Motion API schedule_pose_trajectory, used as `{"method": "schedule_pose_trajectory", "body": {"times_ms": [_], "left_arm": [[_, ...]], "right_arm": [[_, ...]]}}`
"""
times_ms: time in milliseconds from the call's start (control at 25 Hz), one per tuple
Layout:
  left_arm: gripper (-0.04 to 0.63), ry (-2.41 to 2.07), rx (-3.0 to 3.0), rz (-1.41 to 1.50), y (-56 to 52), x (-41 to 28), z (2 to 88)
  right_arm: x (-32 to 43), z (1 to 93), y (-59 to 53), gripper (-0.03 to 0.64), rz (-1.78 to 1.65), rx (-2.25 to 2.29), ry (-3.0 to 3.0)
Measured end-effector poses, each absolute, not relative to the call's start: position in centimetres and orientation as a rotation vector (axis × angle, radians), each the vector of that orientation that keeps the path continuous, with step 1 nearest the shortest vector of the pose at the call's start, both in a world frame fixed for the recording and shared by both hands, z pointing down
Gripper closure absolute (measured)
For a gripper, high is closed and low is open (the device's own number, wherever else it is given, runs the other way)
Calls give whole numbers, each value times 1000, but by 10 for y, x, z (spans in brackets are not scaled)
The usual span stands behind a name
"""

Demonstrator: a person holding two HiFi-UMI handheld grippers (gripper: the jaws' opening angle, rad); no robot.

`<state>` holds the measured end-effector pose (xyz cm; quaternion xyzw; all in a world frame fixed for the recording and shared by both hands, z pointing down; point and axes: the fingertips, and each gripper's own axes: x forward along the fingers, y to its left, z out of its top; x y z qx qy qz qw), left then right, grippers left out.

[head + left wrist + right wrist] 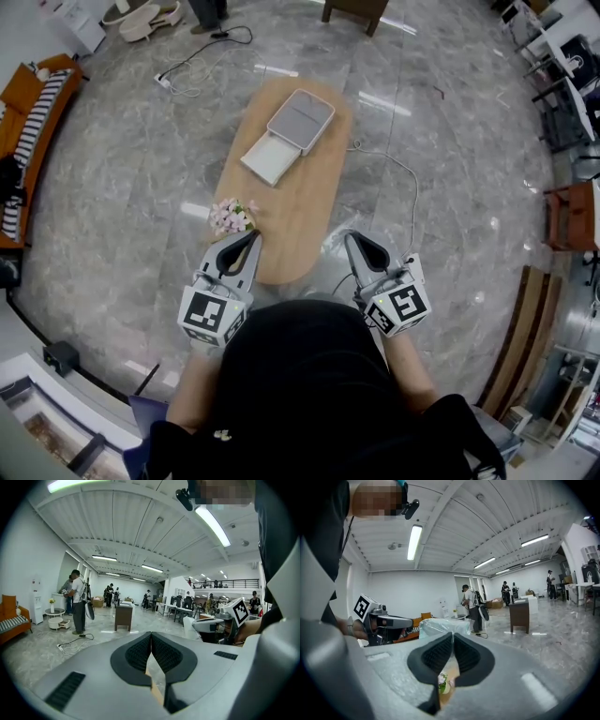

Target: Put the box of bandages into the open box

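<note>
On the oval wooden table (300,211), toward its far end, a grey square open box (302,120) lies with a flat white box-like piece (270,157) against its near side. I cannot tell whether that piece is the box of bandages. My left gripper (251,236) hovers over the table's near end beside a small bunch of pink flowers (230,216), shut with nothing between its fingers. My right gripper (350,237) is held just off the table's near right edge, also shut and empty. In the left gripper view the jaws (151,635) meet; the right gripper view shows the same (453,635).
A white cable (398,183) trails over the marble floor right of the table. An orange sofa (28,122) stands at the left and chairs (572,211) at the right. People (77,602) stand far across the hall. A plastic-wrapped item (443,626) sits behind the right gripper's jaws.
</note>
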<state>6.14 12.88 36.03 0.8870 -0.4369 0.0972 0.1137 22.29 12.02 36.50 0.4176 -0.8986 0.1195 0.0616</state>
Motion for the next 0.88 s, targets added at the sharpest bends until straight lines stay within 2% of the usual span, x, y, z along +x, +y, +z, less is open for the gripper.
{"method": "schedule_pose_trajectory", "body": {"times_ms": [560,880], "left_arm": [[584,-1181,2628,234,63,-21,366],[584,-1153,2571,201,46,-52,384]], "right_arm": [[141,368,60,612,335,1335,-2611],[120,374,33,612,367,1379,-2545]]}}
